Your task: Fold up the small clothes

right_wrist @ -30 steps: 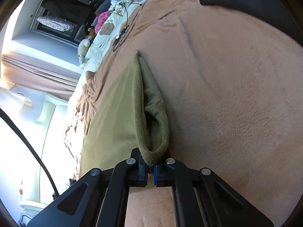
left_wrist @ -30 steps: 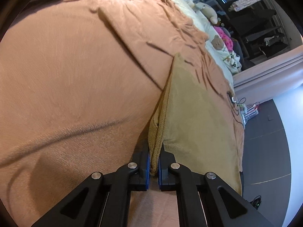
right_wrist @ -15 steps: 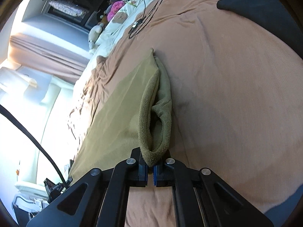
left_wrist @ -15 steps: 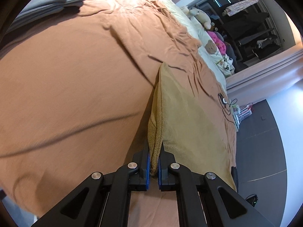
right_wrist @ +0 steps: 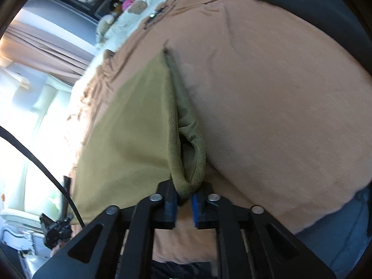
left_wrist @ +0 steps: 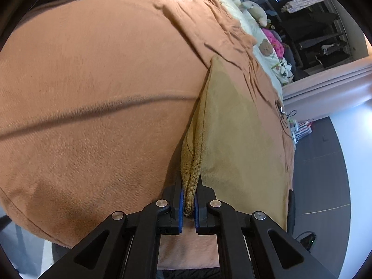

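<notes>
An olive-green small cloth [left_wrist: 237, 139] hangs stretched between my two grippers above the brown bed cover [left_wrist: 97, 88]. My left gripper [left_wrist: 188, 205] is shut on one doubled corner of the cloth. In the right wrist view my right gripper [right_wrist: 184, 201] is shut on the other doubled corner of the same cloth [right_wrist: 130, 134]. The cloth's folded edge runs away from each gripper, and its free end lies on the bed cover [right_wrist: 267, 107].
A dark garment [right_wrist: 309, 2] lies on the bed at the far right. Pillows and soft toys [left_wrist: 267, 44] sit at the head of the bed. The bed edge and dark floor [left_wrist: 325, 174] show on the right. A black cable [right_wrist: 37, 162] crosses on the left.
Both grippers have lifted and pulled back with the cloth, so more of the bed and its near edge shows. Both grips are unchanged.
</notes>
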